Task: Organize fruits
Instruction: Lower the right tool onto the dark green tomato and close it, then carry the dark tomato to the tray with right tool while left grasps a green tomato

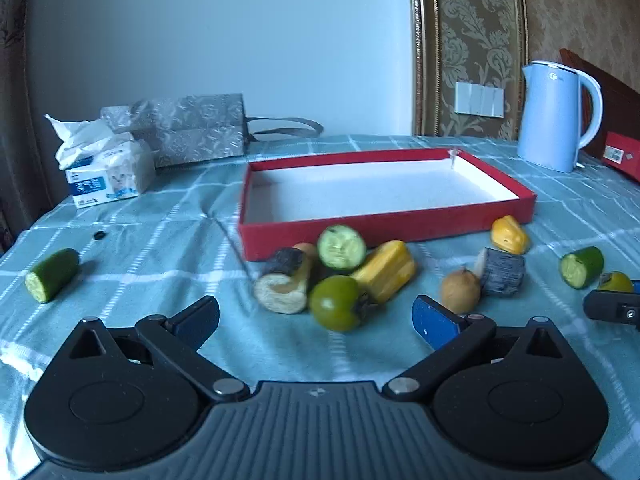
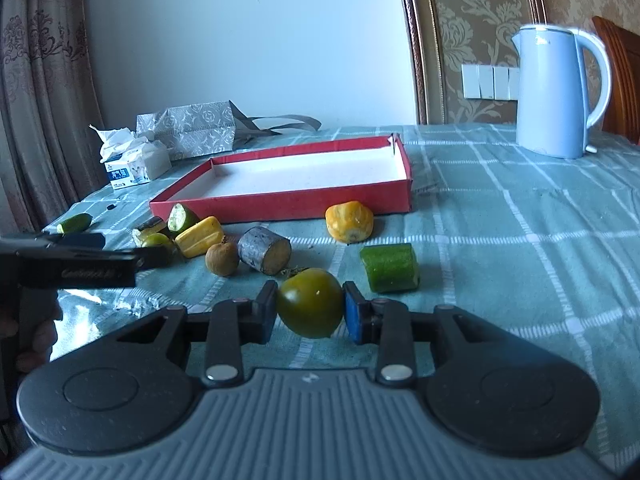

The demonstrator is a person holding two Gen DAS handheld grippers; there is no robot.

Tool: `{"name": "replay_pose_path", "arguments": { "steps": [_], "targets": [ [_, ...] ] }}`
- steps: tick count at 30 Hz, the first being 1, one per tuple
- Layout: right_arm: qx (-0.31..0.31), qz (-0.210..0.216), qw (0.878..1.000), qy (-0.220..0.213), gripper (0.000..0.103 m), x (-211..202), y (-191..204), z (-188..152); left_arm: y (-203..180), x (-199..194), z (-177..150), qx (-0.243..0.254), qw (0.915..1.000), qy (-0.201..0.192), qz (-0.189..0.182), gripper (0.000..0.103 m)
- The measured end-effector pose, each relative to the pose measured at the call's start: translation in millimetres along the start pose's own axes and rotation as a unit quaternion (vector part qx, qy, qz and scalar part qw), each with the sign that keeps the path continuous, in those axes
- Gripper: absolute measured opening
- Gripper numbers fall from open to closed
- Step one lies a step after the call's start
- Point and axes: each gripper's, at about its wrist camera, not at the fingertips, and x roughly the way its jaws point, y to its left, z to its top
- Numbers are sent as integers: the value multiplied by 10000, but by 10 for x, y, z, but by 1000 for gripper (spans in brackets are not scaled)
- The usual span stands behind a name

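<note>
Green and round, a persimmon (image 2: 310, 303) is pinched between the pads of the right gripper (image 2: 310, 308), low over the checked tablecloth (image 2: 520, 240). The left gripper (image 1: 316, 316) is held with its fingers spread wide and nothing between them; a second green persimmon (image 1: 336, 303) lies just ahead of it, on the cloth.

Further out, the rest of the produce is scattered loose: a cucumber piece (image 2: 390, 267) beside the held fruit, a small brown fruit (image 2: 222, 259), a grey-skinned stub (image 2: 264, 255), two yellow pieces (image 2: 199, 236) (image 2: 349, 222), and a lone cucumber end (image 1: 52, 275) far to the left. Beyond them the red tray (image 2: 280, 204) is seen with a bare white floor.

Nothing has been placed in it, so the sorting is judged barely begun: one fruit is gripped, every other piece is left to be gathered.
</note>
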Motion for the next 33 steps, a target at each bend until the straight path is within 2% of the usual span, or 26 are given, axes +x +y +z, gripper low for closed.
{"name": "replay_pose_path", "arguments": {
  "steps": [2,4,6,12,16,17,18,21,23,29,31,33],
  "targets": [
    [62,75,10000,-6,32,12,-19,7,56,19,15,-26,10000,39,86,103],
    [63,157,9999,24,32,24,-21,6,86,74,48,-60,9998,105,125,93],
    [88,191,9998,47,32,33,-28,6,83,134,76,-79,9998,186,5,81],
    [259,278,9993,55,32,40,-81,2,-86,258,77,207,9991,355,-117,80],
    [311,319,9990,56,32,38,-97,7,-76,281,88,155,9991,358,-140,80],
    [316,329,9989,56,32,37,-102,7,-73,289,91,151,9991,371,-162,78],
    [324,336,9989,63,32,41,-108,9,-74,292,92,150,9991,377,-143,70],
    [392,351,9986,60,33,41,-129,10,-67,286,95,156,9991,375,-81,58],
    [427,368,9984,66,33,42,-138,10,-61,274,88,134,9990,403,-117,53],
    [483,408,9980,90,33,53,-141,13,-152,244,54,250,9983,477,-203,53],
    [478,408,9980,105,33,59,-136,14,-154,265,62,225,9983,488,-207,47],
    [473,407,9980,84,33,53,-134,12,-139,288,69,179,9982,510,-247,47]
  ]
}}
